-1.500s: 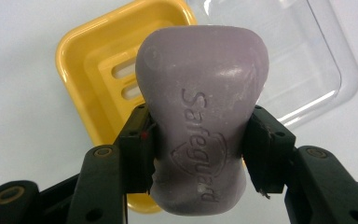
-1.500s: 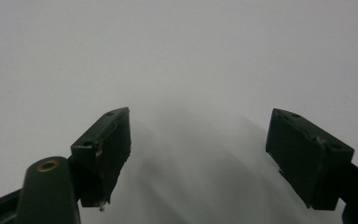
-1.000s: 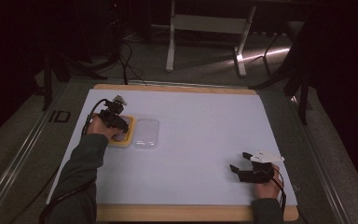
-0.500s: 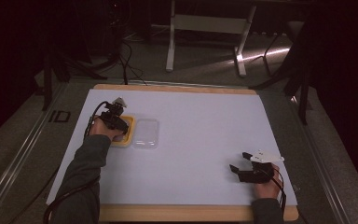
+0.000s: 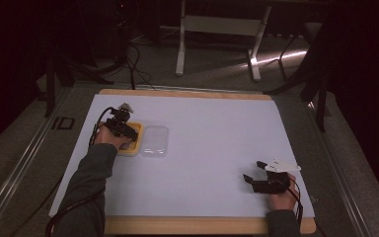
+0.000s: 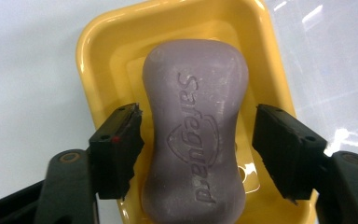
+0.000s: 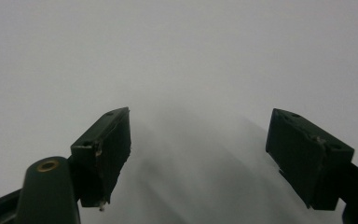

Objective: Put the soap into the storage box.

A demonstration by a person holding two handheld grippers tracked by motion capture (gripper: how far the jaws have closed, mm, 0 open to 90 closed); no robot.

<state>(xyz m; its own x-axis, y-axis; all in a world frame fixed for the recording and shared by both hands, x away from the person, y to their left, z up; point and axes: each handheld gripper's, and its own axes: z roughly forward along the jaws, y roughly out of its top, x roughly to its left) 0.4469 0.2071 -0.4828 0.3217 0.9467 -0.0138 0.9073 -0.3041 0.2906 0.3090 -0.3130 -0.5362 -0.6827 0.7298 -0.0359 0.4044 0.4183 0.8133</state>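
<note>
- My left gripper hangs over the purple soap bar, which lies in the yellow dish near the mat's left side, a clear lid just beside it.
- Its jaws have just been opening; they stand spread on either side of the bar's narrow waist, pads clear of it.
- The bar looks dense, stiff and slick, so I judge the waisted middle the safest grip.
- My right gripper rests spread and empty over the white mat.
</note>
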